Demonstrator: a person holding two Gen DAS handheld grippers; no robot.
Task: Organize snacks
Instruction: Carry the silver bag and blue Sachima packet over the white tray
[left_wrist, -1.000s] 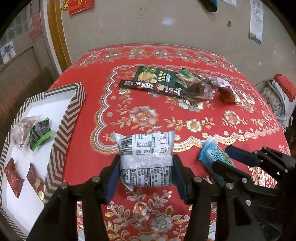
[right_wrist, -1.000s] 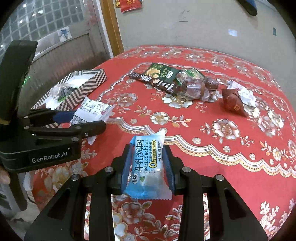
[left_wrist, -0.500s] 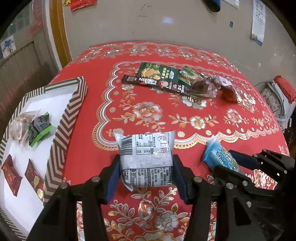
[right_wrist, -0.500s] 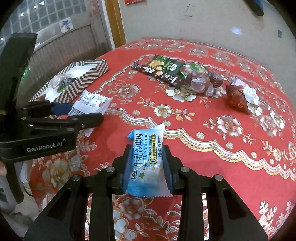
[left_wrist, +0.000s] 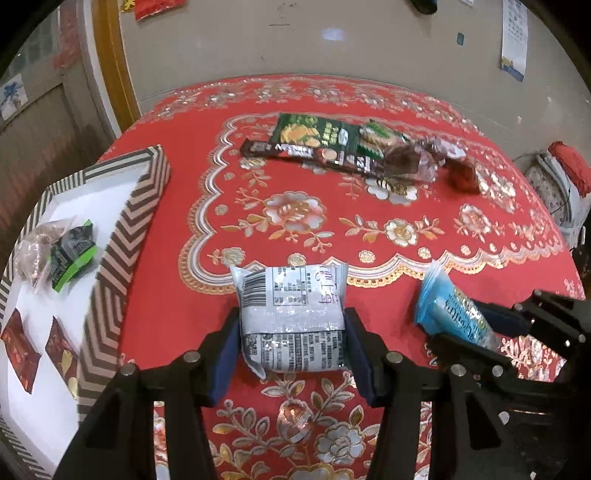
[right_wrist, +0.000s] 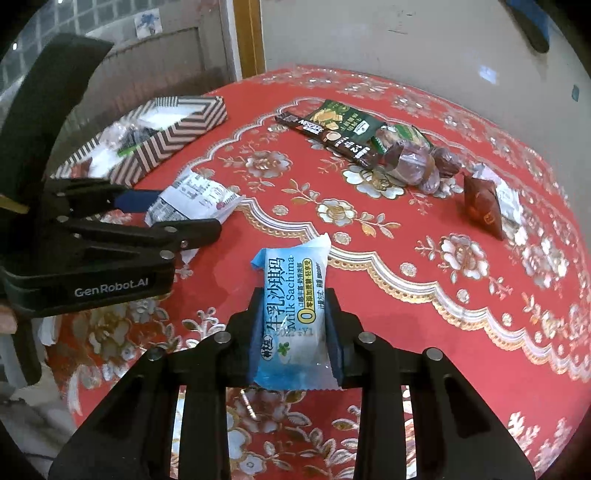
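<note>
Silver-wrapped snack packet (left_wrist: 291, 317) sat clamped in my left gripper (left_wrist: 291, 343), blue Milk Sachima pack (right_wrist: 291, 321) in my right gripper (right_wrist: 293, 332); I judged both should travel level over the chevron-edged box's (left_wrist: 122, 236) near rim.

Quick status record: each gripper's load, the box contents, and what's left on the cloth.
left gripper: shut on silver-white printed snack packet
right gripper: shut on light blue Milk Sachima packet
chevron-patterned box: two red packets, one green-black packet, one clear packet
red floral tablecloth: dark Nescafe stick, green cracker bag, brown wrapped snacks
</note>
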